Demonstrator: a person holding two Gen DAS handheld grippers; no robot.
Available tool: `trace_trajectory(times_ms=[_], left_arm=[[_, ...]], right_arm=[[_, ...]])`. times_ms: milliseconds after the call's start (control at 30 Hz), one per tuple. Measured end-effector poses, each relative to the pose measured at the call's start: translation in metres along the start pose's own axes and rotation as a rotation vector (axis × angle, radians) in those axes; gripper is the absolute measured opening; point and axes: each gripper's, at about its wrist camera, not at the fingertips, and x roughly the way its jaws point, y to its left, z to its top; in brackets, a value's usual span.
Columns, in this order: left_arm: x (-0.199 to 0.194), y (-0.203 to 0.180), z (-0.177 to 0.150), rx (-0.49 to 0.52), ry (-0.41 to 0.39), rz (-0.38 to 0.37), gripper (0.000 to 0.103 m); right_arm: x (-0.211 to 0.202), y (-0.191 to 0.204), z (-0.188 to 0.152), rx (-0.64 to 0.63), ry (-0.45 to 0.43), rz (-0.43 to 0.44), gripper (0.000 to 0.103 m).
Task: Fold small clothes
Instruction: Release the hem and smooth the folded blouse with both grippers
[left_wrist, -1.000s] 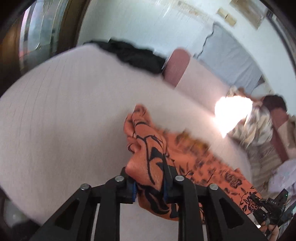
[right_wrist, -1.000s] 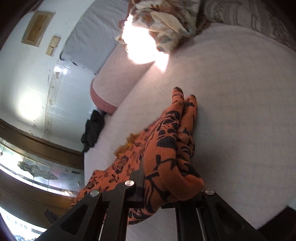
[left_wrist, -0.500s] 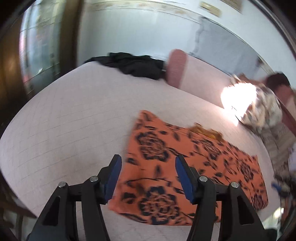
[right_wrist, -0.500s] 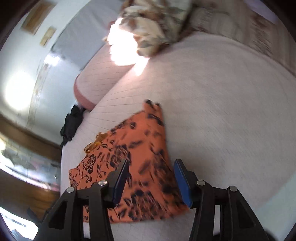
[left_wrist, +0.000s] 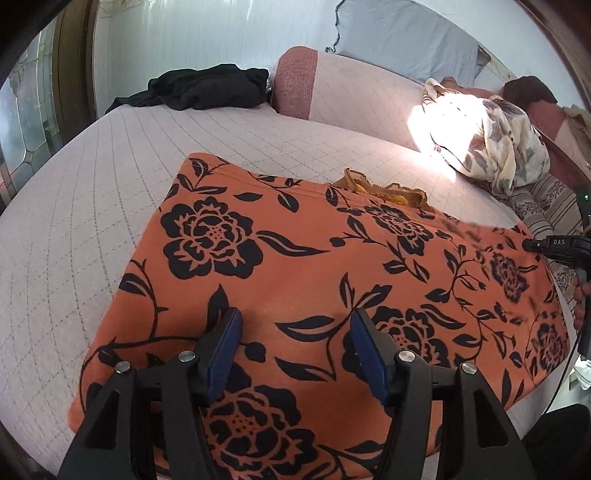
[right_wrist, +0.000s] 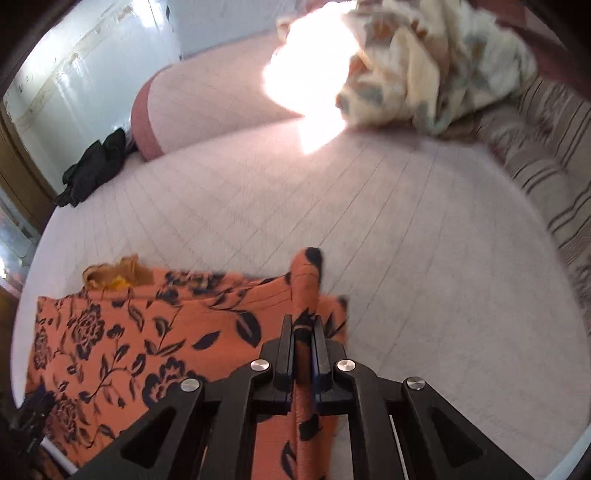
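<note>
**Legible markings**

One marking reads: white letters "DAS" on a black device body at the 3 o'clock edge of the left wrist view. The right wrist view carries no readable text.

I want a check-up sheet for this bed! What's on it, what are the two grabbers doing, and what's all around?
Surface: pale pink quilted bed cover, mostly smooth.
Job's things: orange cloth with black flower print, spread flat; one edge pinched up into a ridge at the right gripper.
Clutter: crumpled black garment at the far edge; cream floral bundle in a sun patch; small yellow-brown fabric piece at the cloth's far edge.
Grippers: left gripper open over the cloth, nothing between its pads, jaws just opened; right gripper just closed on the cloth's edge.
Cables: thin dark cable by the right gripper.
Surroundings: pink bolster, grey-blue pillow, white wall.
</note>
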Motion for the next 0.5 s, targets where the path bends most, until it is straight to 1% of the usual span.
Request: trace_trajectory(times_ms=[33,100,167,200,233,267,300,333,367,433,467,500], left_arm=[[0.002,-0.001,-0.001,0.008,-0.003,0.008,0.063],[0.002,-0.004,0.0,0.025,0.001,0.016,0.065],[-0.002,-0.001,0.001,0.024,0.009,0.005,0.065],[-0.006,0.003,0.002,0.008,0.012,-0.003,0.065],[-0.01,0.006,0.003,-0.013,0.018,-0.008,0.065],[-0.016,0.01,0.003,-0.031,0.02,-0.014,0.065],[-0.023,0.014,0.004,-0.048,0.016,-0.02,0.065],[-0.031,0.016,0.004,-0.059,0.007,-0.025,0.065],[-0.041,0.018,0.004,-0.065,-0.005,-0.031,0.065],[-0.055,0.022,0.0,-0.072,-0.024,-0.044,0.065],[-0.057,0.024,-0.004,-0.073,-0.021,-0.039,0.069],[-0.055,0.027,-0.008,-0.071,-0.001,-0.024,0.072]], right_arm=[[0.011,-0.006,-0.001,0.02,0.025,-0.017,0.007],[0.044,-0.016,-0.008,0.068,0.147,0.0,0.012],[0.036,-0.019,-0.012,0.1,0.087,0.017,0.019],[0.028,-0.019,-0.012,0.118,0.071,0.028,0.026],[0.019,-0.019,-0.013,0.126,0.055,0.034,0.027],[0.003,-0.016,-0.012,0.128,0.016,0.025,0.027],[-0.012,-0.013,-0.013,0.13,-0.026,0.035,0.027],[-0.027,-0.009,-0.015,0.135,-0.057,0.062,0.028],[-0.038,-0.004,-0.018,0.141,-0.069,0.093,0.029],[-0.061,0.009,-0.031,0.162,-0.072,0.226,0.035],[-0.07,0.019,-0.042,0.164,-0.06,0.298,0.048],[-0.073,0.027,-0.053,0.161,-0.048,0.353,0.069]])
